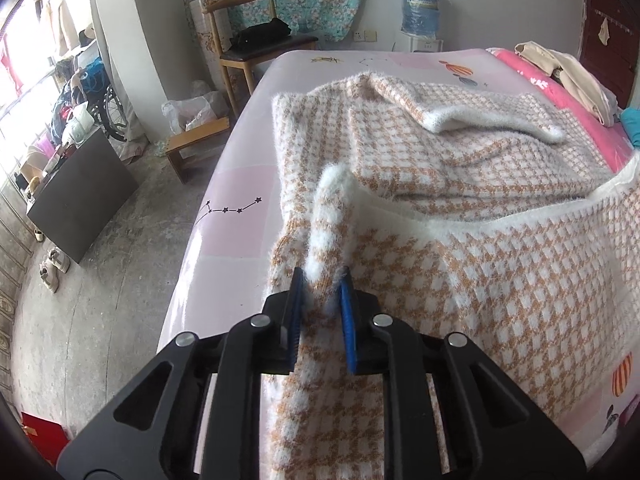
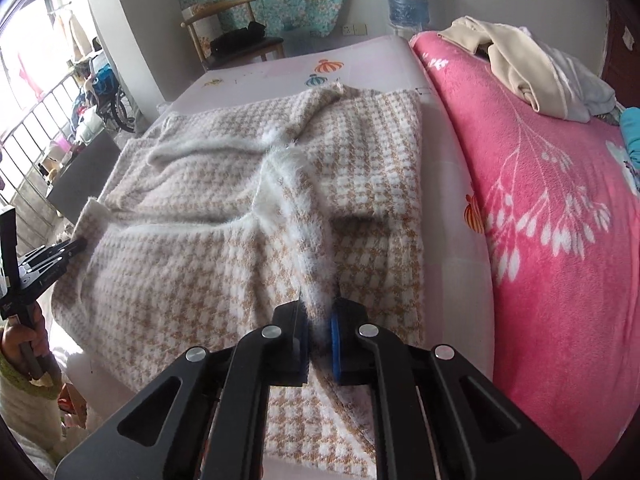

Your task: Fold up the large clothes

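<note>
A large fuzzy sweater with an orange and white houndstooth pattern (image 1: 460, 168) lies spread and rumpled on the pink bed sheet (image 1: 240, 184). My left gripper (image 1: 323, 280) is shut on a raised fold at the sweater's left edge, near the bed's side. My right gripper (image 2: 319, 312) is shut on a white fuzzy ridge of the same sweater (image 2: 224, 184) near its front edge. The left gripper (image 2: 78, 245) also shows at the far left of the right wrist view, pinching the sweater's corner.
A pink floral blanket (image 2: 540, 208) covers the bed's right side, with a pile of beige clothes (image 2: 520, 68) on it. A wooden chair (image 1: 248, 44), a low stool (image 1: 196, 140) and a dark cabinet (image 1: 84, 200) stand on the concrete floor left of the bed.
</note>
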Demonstrator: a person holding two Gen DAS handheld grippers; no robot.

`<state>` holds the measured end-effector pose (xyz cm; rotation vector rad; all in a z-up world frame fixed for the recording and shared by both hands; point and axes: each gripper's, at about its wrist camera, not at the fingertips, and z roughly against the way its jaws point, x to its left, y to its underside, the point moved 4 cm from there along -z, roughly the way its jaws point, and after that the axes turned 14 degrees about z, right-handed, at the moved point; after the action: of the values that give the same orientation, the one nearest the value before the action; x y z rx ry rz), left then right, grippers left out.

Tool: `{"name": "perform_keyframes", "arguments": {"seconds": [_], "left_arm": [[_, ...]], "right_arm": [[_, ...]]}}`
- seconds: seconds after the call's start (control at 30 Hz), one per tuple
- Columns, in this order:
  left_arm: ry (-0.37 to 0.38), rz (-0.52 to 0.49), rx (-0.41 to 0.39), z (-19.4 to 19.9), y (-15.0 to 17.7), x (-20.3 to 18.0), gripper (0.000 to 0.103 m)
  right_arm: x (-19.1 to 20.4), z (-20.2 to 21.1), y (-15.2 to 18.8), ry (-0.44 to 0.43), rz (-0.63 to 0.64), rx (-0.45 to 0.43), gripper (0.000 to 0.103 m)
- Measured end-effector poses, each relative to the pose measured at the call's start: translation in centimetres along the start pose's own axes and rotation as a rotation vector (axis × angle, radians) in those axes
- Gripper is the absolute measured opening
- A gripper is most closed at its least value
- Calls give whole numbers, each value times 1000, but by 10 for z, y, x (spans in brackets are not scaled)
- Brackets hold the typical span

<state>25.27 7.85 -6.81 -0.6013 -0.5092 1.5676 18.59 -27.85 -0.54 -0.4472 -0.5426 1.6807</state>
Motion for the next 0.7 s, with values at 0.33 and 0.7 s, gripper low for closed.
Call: {"name": "perform_keyframes", "arguments": {"seconds": [0.33,0.7], "left_arm": [[107,-2,-242,101,-25,4,10],[136,-35,-331,72,-169,-26,10]], "right_arm": [[5,86,-9,34,30,-203,8],[-46,68,-138,37,26,-329,8]]}}
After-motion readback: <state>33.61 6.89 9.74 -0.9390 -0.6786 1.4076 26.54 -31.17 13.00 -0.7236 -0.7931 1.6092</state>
